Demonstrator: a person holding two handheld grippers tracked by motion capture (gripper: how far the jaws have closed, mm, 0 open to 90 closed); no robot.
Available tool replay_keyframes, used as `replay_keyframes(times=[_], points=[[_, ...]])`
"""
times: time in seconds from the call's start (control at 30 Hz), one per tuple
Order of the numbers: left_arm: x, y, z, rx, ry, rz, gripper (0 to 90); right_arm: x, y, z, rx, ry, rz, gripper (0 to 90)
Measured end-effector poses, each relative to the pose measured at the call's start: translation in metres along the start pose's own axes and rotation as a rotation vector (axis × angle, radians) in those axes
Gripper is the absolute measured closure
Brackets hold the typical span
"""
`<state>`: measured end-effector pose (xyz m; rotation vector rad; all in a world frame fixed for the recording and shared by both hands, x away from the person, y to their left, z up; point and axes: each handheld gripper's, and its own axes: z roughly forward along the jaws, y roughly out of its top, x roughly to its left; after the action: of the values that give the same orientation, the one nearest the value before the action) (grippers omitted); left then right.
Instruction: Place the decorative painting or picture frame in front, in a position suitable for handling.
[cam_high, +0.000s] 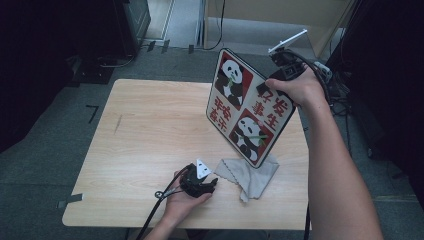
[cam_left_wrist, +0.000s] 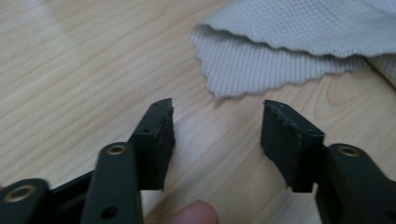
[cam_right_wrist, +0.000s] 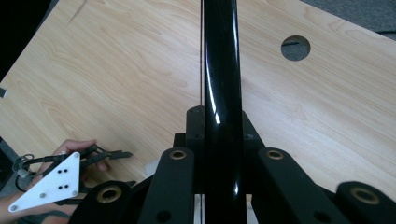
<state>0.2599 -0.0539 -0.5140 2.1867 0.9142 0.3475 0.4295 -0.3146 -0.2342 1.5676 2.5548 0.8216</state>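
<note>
Table (cam_high: 150, 130): light wood, takes up most of the high view. Round hole in its top seen in the right gripper view, at about 1 o'clock.

Panda board (cam_high: 248, 107): square, red border, held tilted on edge above the table's 3 o'clock side. Lowest corner sits over the cloth; can't tell if it touches.

Right gripper (cam_high: 282, 75): at the board's 1 o'clock edge, jaws clamped on it. Right gripper view shows the glossy black edge (cam_right_wrist: 221, 93) running straight up between them.

Grey cloth (cam_high: 252, 175): crumpled on the table at 5 o'clock, wavy edge.

Left gripper (cam_left_wrist: 217, 140): low over the table at the cloth's 9 o'clock, jaws apart, nothing between them, cloth corner just ahead.
</note>
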Motion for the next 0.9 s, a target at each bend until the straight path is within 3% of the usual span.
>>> replay_keyframes(times=[0.1,0.17,0.33,0.43,0.47,0.53,0.67,0.77,0.87,0.9], points=[[0.000,0.008,0.005,-0.007,-0.016,-0.009,52.9,-0.002,0.000,0.000,0.002,0.000,-0.003,81.7],[-0.002,0.011,0.009,0.003,-0.023,0.009,54.8,-0.003,-0.001,0.000,0.000,0.002,-0.006,81.7],[-0.007,0.013,0.013,0.012,0.011,0.024,59.4,-0.004,-0.001,0.000,0.005,0.005,-0.002,81.7],[-0.008,0.014,0.013,0.011,0.006,0.027,72.6,-0.004,-0.002,0.000,0.007,0.006,0.000,81.7],[-0.007,0.014,0.013,0.014,-0.001,0.036,72.6,-0.004,-0.002,0.000,0.007,0.006,0.000,81.7],[-0.005,0.015,0.012,0.029,-0.005,0.078,90.0,-0.004,-0.002,0.000,0.011,0.005,0.002,81.7],[-0.001,0.013,0.008,0.037,-0.012,0.094,90.0,-0.003,-0.001,0.000,0.013,0.004,0.003,81.7],[0.017,0.004,-0.008,-0.003,-0.002,0.045,90.0,-0.003,-0.001,0.000,0.012,0.003,0.007,81.7],[0.028,0.000,-0.018,-0.020,0.008,0.024,90.0,-0.003,-0.001,0.000,0.012,0.004,0.007,81.7],[0.039,-0.004,-0.026,-0.033,0.012,-0.014,90.0,-0.003,-0.001,0.000,0.014,0.005,0.011,81.7]])
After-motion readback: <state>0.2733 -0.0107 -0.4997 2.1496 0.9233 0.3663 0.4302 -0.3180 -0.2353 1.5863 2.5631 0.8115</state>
